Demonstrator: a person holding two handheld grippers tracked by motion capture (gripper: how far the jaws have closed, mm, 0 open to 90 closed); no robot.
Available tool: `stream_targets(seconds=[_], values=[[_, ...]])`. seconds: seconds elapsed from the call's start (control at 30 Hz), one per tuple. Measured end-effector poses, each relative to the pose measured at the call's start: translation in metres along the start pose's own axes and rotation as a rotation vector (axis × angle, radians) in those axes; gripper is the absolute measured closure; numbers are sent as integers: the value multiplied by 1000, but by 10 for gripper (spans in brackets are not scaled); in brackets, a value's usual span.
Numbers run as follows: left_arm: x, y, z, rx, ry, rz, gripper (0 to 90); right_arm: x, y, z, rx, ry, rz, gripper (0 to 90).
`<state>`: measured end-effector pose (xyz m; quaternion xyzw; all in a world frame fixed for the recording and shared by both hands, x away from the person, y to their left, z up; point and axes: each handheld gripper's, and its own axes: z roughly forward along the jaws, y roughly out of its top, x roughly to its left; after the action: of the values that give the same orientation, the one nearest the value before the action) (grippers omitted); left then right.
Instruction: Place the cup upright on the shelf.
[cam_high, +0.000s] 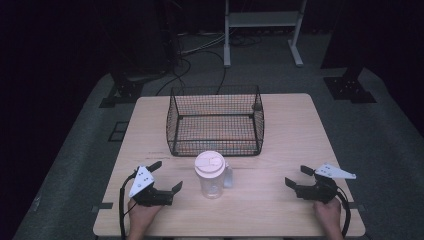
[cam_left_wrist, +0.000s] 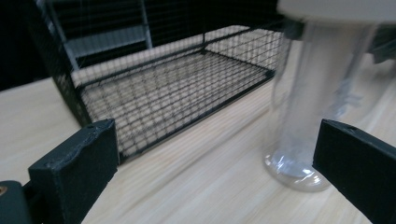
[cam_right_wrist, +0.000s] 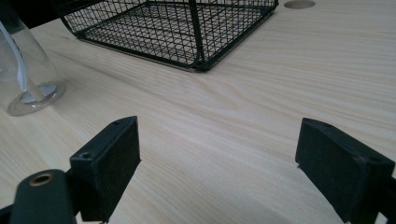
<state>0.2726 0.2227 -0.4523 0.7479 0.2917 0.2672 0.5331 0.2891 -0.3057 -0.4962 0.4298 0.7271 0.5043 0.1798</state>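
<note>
Both grippers are held wide open and empty, low over the near edge of the table, one on each side of a clear cup.

The clear plastic cup with a pale lid is seen standing upright near the front middle of the table, just in front of the black wire basket, which is set at the table's centre. The left gripper is held just to the left of the cup, its jaws spread apart with nothing between them; in the left gripper view the cup's base is seen beside the right-hand jaw. The right gripper is held well apart from the cup on the right, jaws likewise spread, bare wood seen between them. A hand is seen behind the left gripper, and another hand behind the right.
</note>
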Motion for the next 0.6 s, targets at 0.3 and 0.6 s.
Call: stream_targets(seconds=[0.3,0.6], values=[[-11,20,-4,-30,-70,35,0,0,0,0,-2,4,2,129],[-15,43,-8,-20,-177,41,0,-1,0,-1,-9,13,3,129]])
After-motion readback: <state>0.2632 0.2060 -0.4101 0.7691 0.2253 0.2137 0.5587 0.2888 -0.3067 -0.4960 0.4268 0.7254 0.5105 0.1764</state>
